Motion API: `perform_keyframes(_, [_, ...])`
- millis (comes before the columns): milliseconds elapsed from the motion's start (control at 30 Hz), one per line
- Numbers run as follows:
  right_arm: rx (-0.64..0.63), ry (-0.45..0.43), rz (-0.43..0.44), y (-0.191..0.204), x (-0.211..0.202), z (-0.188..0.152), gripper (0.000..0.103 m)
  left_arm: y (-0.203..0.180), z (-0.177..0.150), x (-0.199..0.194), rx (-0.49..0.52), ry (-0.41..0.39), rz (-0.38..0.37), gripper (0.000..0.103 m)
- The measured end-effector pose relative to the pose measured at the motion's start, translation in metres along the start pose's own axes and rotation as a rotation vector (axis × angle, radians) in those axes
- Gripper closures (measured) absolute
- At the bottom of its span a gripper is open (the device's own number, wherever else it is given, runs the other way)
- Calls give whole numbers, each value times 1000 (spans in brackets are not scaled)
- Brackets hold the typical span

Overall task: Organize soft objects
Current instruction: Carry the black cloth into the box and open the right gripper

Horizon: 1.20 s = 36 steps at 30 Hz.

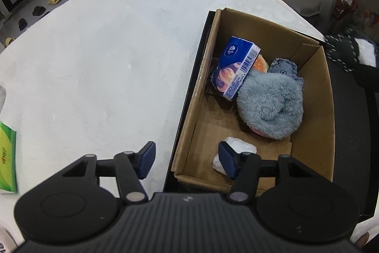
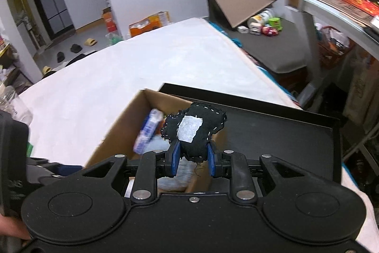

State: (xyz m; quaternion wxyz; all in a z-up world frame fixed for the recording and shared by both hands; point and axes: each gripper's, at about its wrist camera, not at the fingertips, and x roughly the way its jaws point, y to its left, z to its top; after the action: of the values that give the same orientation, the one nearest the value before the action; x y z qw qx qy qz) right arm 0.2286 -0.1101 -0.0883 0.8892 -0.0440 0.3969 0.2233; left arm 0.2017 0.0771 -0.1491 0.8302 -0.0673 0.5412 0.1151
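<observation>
Left gripper (image 1: 187, 163): jaws apart, empty, above box (image 1: 324, 110) near edge; white wad (image 1: 239, 148) lies beneath, apparently dropped in. Right gripper (image 2: 193, 158): pinching black pouch (image 2: 196, 132) over the box, likely for deposit. Tissue pack (image 1: 234, 68), blue plush (image 1: 270, 106): already inside.
</observation>
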Motion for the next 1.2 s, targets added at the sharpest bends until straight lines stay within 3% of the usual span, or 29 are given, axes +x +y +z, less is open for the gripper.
perform_keyframes(200, [-38, 21, 21, 24, 8, 5, 79, 9, -4, 4, -10, 5, -27, 50])
perform_keyframes(500, [-65, 71, 65, 55, 19, 3, 78, 17, -7, 9, -44, 0, -97, 76])
perform_keyframes(767, [-45, 120, 135, 72, 31, 4, 74, 26, -5, 10, -63, 0, -118, 85])
perform_keyframes(867, [-37, 135, 137, 72, 32, 4, 70, 27, -6, 10, -64, -3, -122, 86])
perform_keyframes(1000, [-42, 131, 134, 71, 26, 4, 55, 28, -6, 7, -63, -13, -120, 90])
perform_keyframes(1200, [-7, 113, 112, 57, 15, 3, 47, 27, -9, 3, -47, -12, -112, 90])
